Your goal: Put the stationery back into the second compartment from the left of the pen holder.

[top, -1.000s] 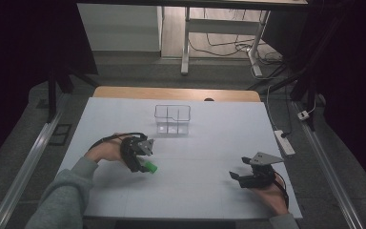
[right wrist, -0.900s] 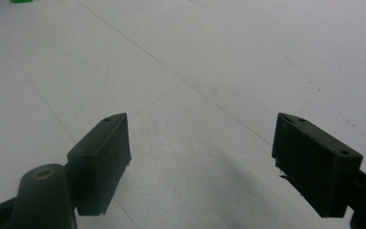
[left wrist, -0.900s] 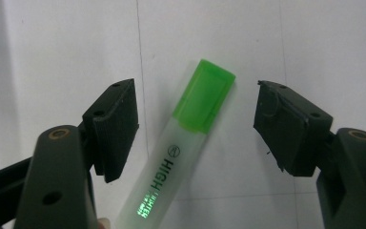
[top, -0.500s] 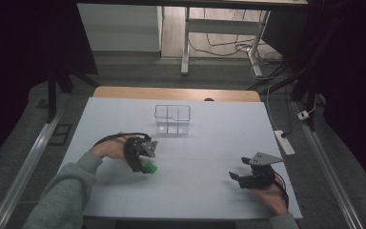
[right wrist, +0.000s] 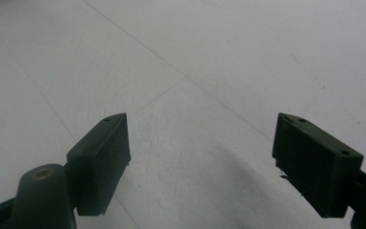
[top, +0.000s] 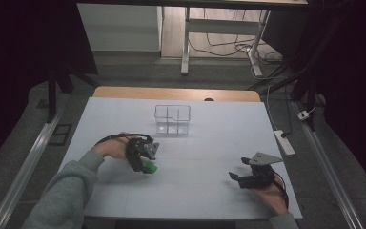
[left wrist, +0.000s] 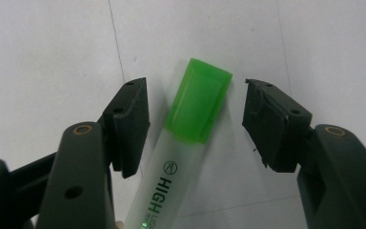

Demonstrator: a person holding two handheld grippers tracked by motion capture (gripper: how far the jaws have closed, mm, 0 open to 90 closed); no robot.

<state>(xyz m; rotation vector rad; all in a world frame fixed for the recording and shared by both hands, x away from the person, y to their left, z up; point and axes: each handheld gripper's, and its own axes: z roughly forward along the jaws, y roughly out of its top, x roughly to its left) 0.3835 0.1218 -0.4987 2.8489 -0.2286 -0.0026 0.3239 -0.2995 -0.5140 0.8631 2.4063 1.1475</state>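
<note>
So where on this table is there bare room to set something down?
Bare white table lies between the left gripper and the right gripper, and along the front edge. The far left and right flanks of the clear divided bin are free. The green highlighter occupies the left gripper's spot.

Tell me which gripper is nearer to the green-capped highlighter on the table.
Left. The left gripper straddles the highlighter, its jaws closing in but a gap remains on the right side. The right gripper rests far across the table, open.

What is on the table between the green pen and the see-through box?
Nothing: in the high view, only bare white table lies between the green highlighter and the clear box.
</note>
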